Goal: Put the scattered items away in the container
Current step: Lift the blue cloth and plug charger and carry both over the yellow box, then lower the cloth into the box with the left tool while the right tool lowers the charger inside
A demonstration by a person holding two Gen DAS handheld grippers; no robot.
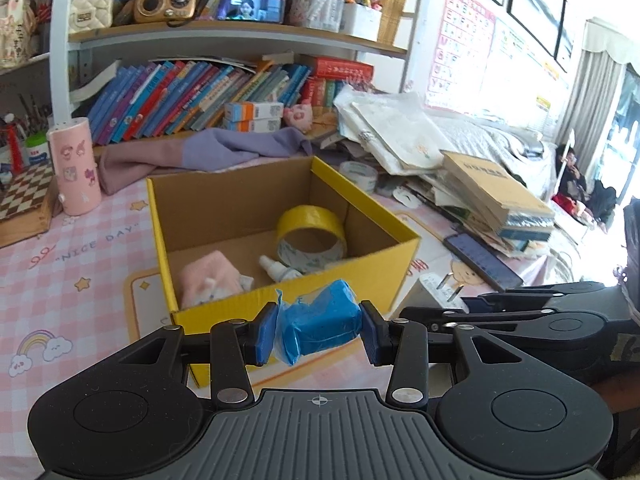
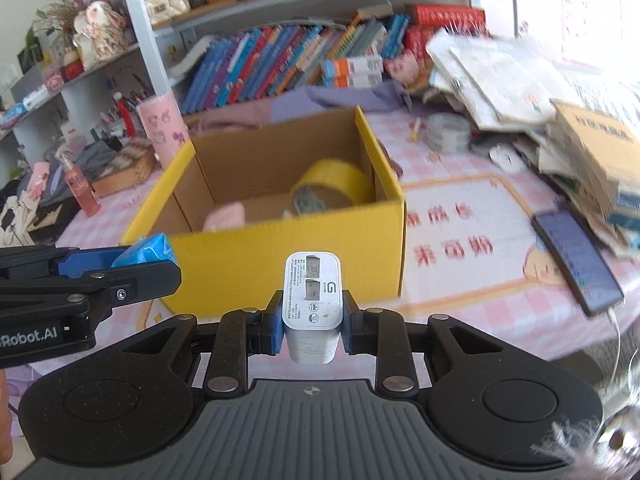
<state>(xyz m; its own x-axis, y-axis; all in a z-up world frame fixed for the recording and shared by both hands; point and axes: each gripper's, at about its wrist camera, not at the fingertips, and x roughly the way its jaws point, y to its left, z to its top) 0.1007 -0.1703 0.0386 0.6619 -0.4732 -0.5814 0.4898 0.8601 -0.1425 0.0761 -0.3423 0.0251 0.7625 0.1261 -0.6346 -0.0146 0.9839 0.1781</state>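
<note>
A yellow cardboard box (image 1: pixel 292 300) stands open on the pink checked tablecloth; it also shows in the right wrist view (image 2: pixel 280 252). Inside lie a yellow tape roll (image 1: pixel 310 232), a small white bottle (image 1: pixel 278 269) and a pink soft item (image 1: pixel 210 278). My left gripper (image 1: pixel 318 330) is shut on a blue wrapped packet (image 1: pixel 320 320), held just in front of the box's near wall. My right gripper (image 2: pixel 311 320) is shut on a white wall charger (image 2: pixel 312 292), in front of the box's near right corner. The charger's prongs show in the left wrist view (image 1: pixel 448 286).
A black phone (image 2: pixel 576 260) lies right of the box. A pile of papers and books (image 1: pixel 472 184) fills the right side, with a grey tape roll (image 2: pixel 446 132) near it. A pink cylinder (image 1: pixel 74 166) and a chessboard box (image 1: pixel 24 200) stand at the left. Bookshelves rise behind.
</note>
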